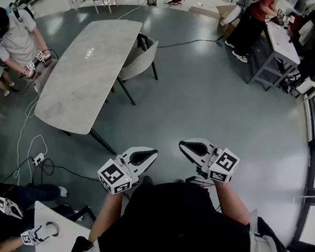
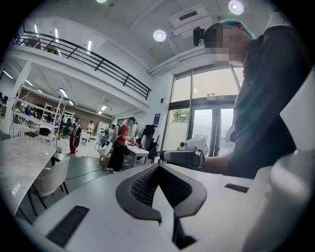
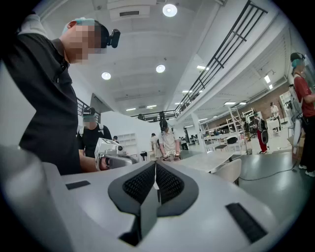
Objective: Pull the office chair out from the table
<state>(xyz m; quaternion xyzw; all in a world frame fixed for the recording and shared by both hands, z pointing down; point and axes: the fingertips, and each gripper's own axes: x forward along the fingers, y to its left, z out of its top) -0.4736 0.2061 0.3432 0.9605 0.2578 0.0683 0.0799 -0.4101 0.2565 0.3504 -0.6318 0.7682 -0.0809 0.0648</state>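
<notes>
both clenched and empty, the left gripper [image 1: 149,152] and right gripper [image 1: 186,146] should near the pale grey dark-legged chair [image 1: 139,60] well ahead at the long marble-topped table [image 1: 83,83], then open onto its backrest.

No readable text, labels, numbers, signs

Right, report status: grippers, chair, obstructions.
Left gripper, right gripper shut, empty, held level near body. Pale grey padded chair on black legs tucked under long marble-topped table, untouched. Black cable on floor beside it.
</notes>
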